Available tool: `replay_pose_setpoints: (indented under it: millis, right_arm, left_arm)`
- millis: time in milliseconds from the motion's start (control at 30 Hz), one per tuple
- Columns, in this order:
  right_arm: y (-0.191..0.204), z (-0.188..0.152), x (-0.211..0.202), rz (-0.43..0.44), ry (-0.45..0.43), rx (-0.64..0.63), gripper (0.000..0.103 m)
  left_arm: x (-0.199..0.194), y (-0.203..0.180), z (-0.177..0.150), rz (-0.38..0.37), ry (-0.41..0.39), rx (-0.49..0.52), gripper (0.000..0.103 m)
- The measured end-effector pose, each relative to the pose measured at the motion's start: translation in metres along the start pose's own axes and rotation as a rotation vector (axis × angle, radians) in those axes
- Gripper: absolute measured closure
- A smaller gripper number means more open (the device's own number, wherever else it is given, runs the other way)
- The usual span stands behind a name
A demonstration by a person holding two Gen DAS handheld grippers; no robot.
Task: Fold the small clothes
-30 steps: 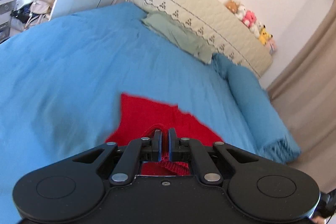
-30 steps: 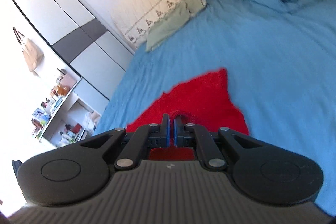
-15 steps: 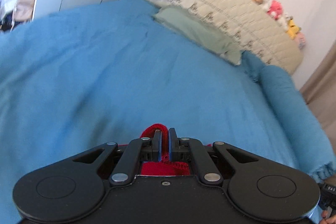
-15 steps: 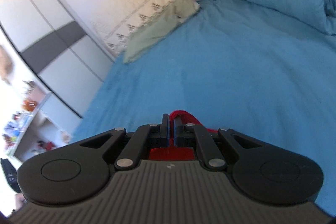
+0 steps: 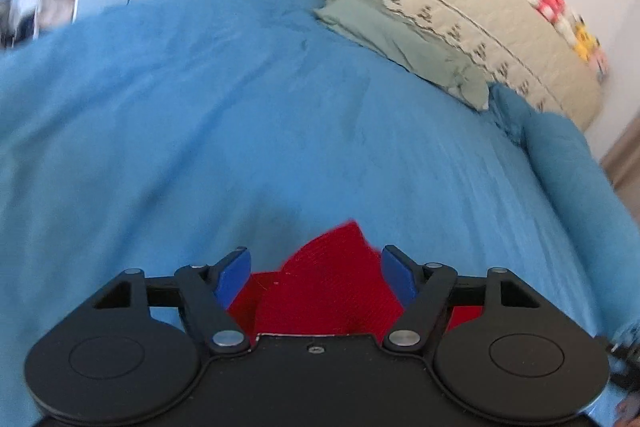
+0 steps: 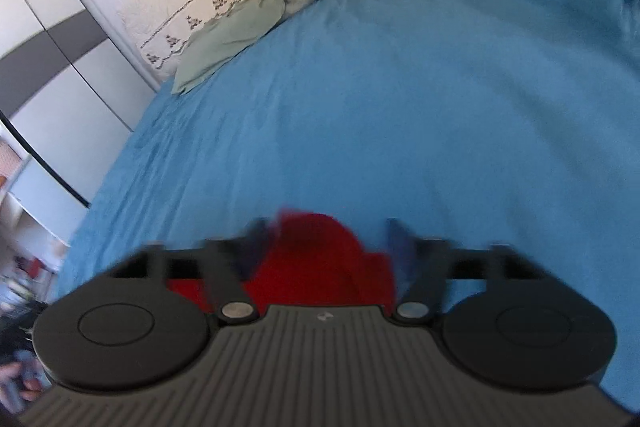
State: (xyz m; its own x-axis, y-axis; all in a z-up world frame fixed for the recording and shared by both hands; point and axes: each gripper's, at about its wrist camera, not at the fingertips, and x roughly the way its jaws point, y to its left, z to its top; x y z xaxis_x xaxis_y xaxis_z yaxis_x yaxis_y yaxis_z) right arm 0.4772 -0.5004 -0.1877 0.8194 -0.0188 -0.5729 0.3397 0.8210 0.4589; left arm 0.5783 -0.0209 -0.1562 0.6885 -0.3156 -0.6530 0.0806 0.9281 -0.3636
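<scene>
A small red knitted garment lies bunched on the blue bedspread, just in front of both grippers. In the left wrist view my left gripper has its blue pads wide apart and its jaws are opening; the red cloth sits between them, free of the pads. The right wrist view is blurred: my right gripper is opening too, and a hump of the same red garment rises between its spread fingers without being pinched. Most of the garment is hidden under the gripper bodies.
A pale green folded cloth lies at the bed's far end against the cream quilted headboard. A rolled blue duvet runs along the right side. White wardrobe doors and cluttered shelves stand to the left. Plush toys sit on the headboard.
Both grippers, shut on the red garment's edge before, carried it forward and down over the bed, then spread their jaws. The garment now lies loose between the fingers.
</scene>
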Motion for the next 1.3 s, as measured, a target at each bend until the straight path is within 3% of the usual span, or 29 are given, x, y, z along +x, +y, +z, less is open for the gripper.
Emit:
replay_pose_setpoints:
  millis: [133, 300, 467, 633, 733, 800, 833, 867, 900, 967, 1133, 1300]
  right_arm:
    - [0.025, 0.007, -0.008, -0.001, 0.034, -0.164, 0.015]
    - [0.071, 0.009, 0.01, 0.002, 0.123, -0.404, 0.018]
    - [0.099, -0.009, 0.045, -0.029, 0.214, -0.587, 0.025]
    - [0.103, -0.024, 0.076, -0.049, 0.259, -0.668, 0.029]
    - [0.095, -0.032, 0.083, -0.063, 0.27, -0.681, 0.039]
    - [0.09, -0.036, 0.087, -0.058, 0.281, -0.671, 0.059]
    - [0.087, -0.038, 0.089, -0.054, 0.281, -0.662, 0.065]
    - [0.085, -0.038, 0.088, -0.051, 0.272, -0.654, 0.075]
    - [0.084, -0.038, 0.088, -0.046, 0.264, -0.647, 0.081]
    - [0.084, -0.036, 0.085, -0.043, 0.248, -0.636, 0.084]
    - [0.085, -0.024, 0.069, -0.032, 0.18, -0.605, 0.084]
    - [0.078, -0.01, 0.071, -0.08, 0.133, -0.545, 0.084]
  left_arm:
    - [-0.004, -0.032, 0.003, 0.027, 0.068, 0.183, 0.027]
    - [0.025, -0.086, -0.008, 0.021, 0.179, 0.431, 0.027]
    - [0.063, -0.115, -0.028, 0.021, 0.244, 0.533, 0.03]
    - [0.089, -0.116, -0.039, 0.032, 0.284, 0.551, 0.036]
    - [0.101, -0.114, -0.043, 0.027, 0.305, 0.542, 0.047]
    - [0.105, -0.111, -0.045, 0.023, 0.303, 0.541, 0.071]
    - [0.105, -0.112, -0.045, 0.025, 0.299, 0.546, 0.081]
    - [0.105, -0.112, -0.045, 0.026, 0.298, 0.55, 0.101]
    - [0.104, -0.112, -0.044, 0.025, 0.297, 0.548, 0.1]
    - [0.097, -0.112, -0.043, 0.015, 0.275, 0.542, 0.1]
    - [0.077, -0.117, -0.03, -0.013, 0.189, 0.538, 0.1]
    - [0.094, -0.109, -0.022, 0.012, 0.163, 0.474, 0.099]
